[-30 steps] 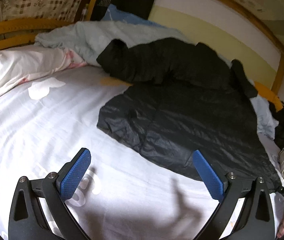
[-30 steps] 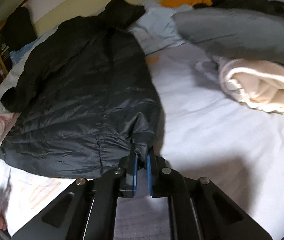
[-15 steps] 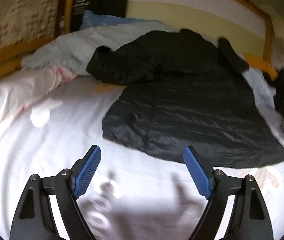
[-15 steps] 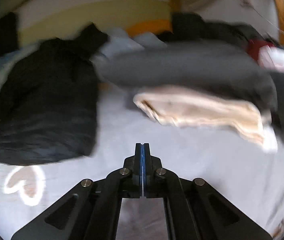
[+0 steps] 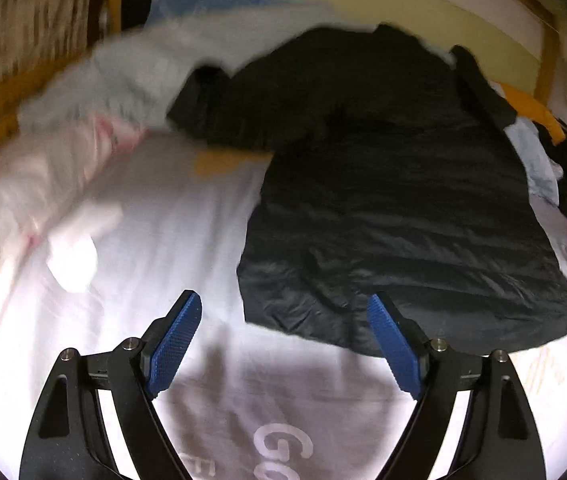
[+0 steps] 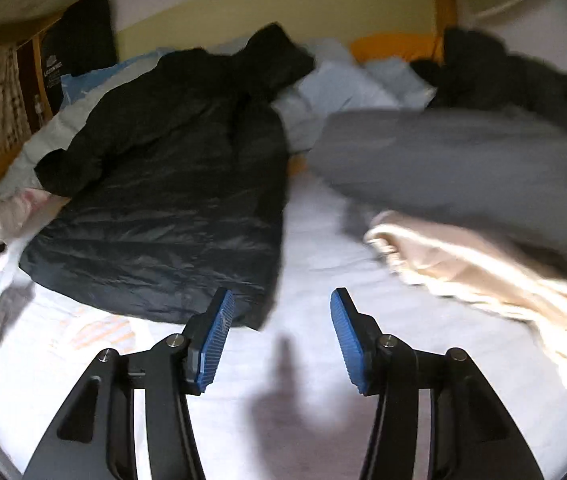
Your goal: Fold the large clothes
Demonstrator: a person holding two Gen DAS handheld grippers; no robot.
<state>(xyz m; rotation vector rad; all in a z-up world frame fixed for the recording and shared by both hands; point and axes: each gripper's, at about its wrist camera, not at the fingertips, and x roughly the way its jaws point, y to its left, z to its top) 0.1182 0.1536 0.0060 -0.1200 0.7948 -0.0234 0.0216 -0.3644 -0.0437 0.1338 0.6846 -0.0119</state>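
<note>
Bare white sheet [image 6: 323,248] lies before the right gripper [image 6: 281,312], jaws just opening, empty; only this view shows the cream garment [image 6: 475,264]. Black coat's [image 5: 395,200] hem crosses the wide-open left gripper [image 5: 283,316].

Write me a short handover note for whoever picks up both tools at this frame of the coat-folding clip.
Left tool: open, empty, above the sheet at the black coat's hem.
Right tool: jaws just opened, nothing between them, near the hem's other corner.
Coat lies spread lengthwise on the bed, one sleeve bent across its chest; grey garment and cream garment wait beside it.
Done: coat laid out.
Left: fold the body, then the others.
</note>
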